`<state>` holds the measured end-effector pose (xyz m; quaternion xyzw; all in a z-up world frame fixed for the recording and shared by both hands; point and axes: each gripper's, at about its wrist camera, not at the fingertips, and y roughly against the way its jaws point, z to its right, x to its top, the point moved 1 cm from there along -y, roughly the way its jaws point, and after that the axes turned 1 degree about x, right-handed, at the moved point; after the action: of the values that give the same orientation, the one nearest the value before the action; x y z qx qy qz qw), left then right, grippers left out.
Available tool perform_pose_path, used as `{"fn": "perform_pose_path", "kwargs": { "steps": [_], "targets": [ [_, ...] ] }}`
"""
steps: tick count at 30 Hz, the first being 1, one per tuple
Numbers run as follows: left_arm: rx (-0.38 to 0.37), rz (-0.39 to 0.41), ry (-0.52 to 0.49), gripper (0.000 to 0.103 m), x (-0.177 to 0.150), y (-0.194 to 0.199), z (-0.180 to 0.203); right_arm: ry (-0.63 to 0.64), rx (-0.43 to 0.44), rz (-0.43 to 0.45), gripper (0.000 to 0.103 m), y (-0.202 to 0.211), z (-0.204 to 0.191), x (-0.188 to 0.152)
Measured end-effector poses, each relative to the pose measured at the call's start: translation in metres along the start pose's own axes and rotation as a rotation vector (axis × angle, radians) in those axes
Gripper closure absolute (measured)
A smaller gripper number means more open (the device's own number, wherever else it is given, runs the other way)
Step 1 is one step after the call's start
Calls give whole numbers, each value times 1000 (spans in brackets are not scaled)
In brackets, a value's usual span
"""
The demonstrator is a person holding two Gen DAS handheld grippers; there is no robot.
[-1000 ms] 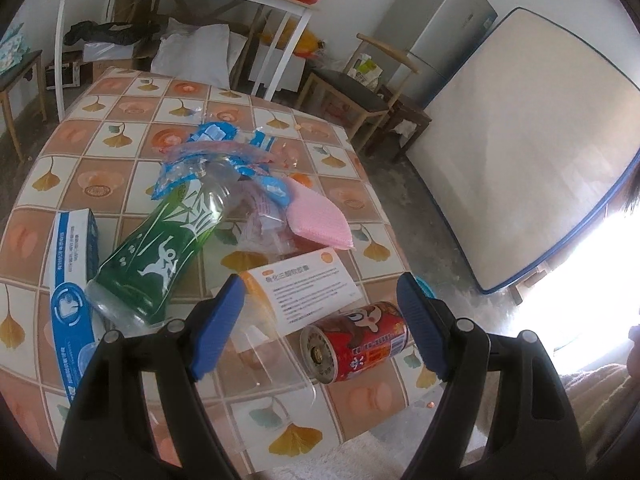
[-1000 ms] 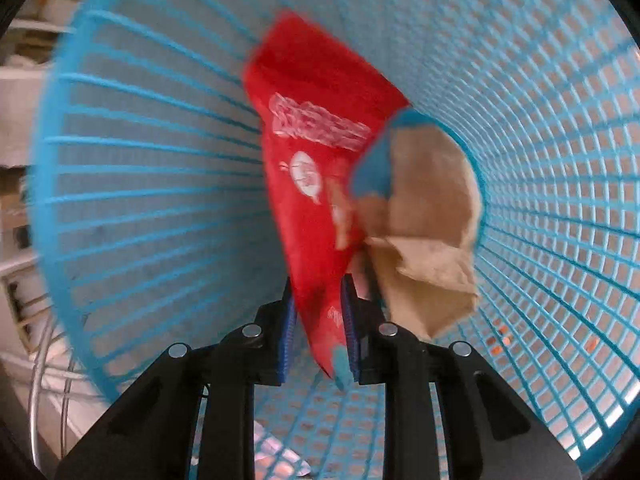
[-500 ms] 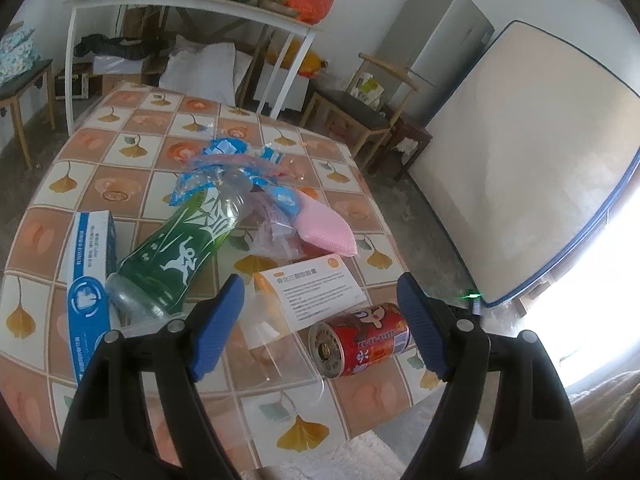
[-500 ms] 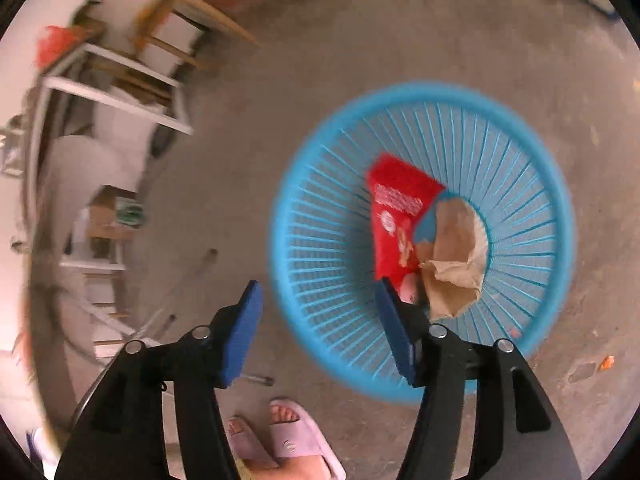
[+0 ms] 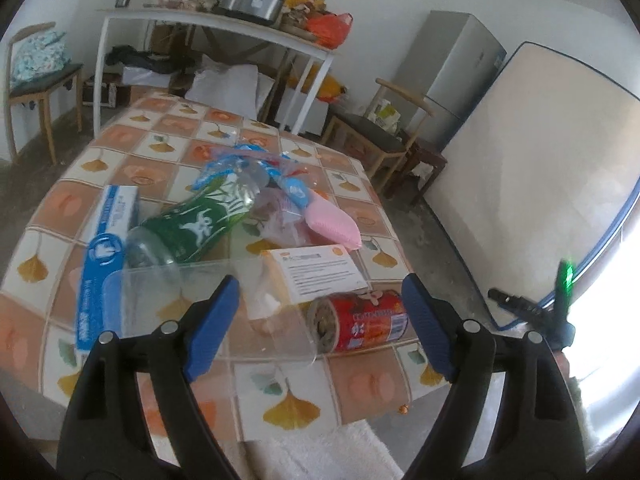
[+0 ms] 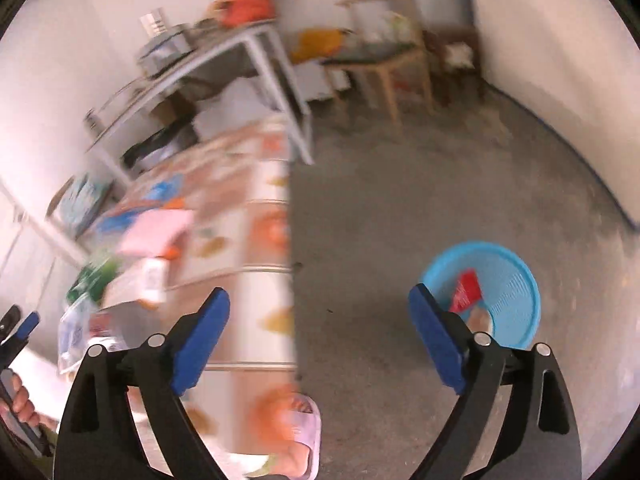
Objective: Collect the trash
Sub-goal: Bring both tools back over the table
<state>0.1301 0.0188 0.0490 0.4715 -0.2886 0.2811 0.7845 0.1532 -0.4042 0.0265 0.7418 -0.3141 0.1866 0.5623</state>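
Trash lies on the tiled table (image 5: 120,152): a red can (image 5: 362,322) on its side, a clear plastic sheet (image 5: 208,304), a white leaflet (image 5: 320,270), a green bottle (image 5: 196,224), a pink pad (image 5: 334,224), blue wrappers (image 5: 240,160) and a blue-and-white box (image 5: 106,256). My left gripper (image 5: 320,320) hovers over the table's near edge, its jaws opening, with the can just beyond and nothing pressed. My right gripper (image 6: 318,338) hangs high over the floor, jaws opening and empty. The blue basket (image 6: 508,280) on the floor holds a red wrapper (image 6: 466,290) and brown paper.
A white rack (image 5: 224,24) with pots and an orange bag stands behind the table. Wooden chairs (image 5: 380,136), a grey fridge (image 5: 452,76) and a leaning mattress (image 5: 532,168) line the right side. A slippered foot (image 6: 296,436) is by the table edge on the concrete floor.
My right gripper let go of the red wrapper inside the blue basket, opened wide and rose far above the floor, swinging toward the table. My left gripper drifted a little back along the table.
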Motion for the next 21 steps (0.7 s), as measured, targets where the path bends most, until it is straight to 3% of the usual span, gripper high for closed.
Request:
{"fn": "perform_pose_path", "kwargs": {
  "steps": [5,10,14,21],
  "targets": [
    [40,36,-22,20,-10,22,-10,161,0,31,8,18,-93,4],
    [85,78,-43,19,-16,38,-23,236,-38,29,7,21,-151,-2],
    [67,59,-54,13,-21,40,-30,267,-126,27,7,20,-187,-4],
    [31,-18,-44,12,-29,35,-41,346,-237,55,7,14,-234,-10]
  ]
}}
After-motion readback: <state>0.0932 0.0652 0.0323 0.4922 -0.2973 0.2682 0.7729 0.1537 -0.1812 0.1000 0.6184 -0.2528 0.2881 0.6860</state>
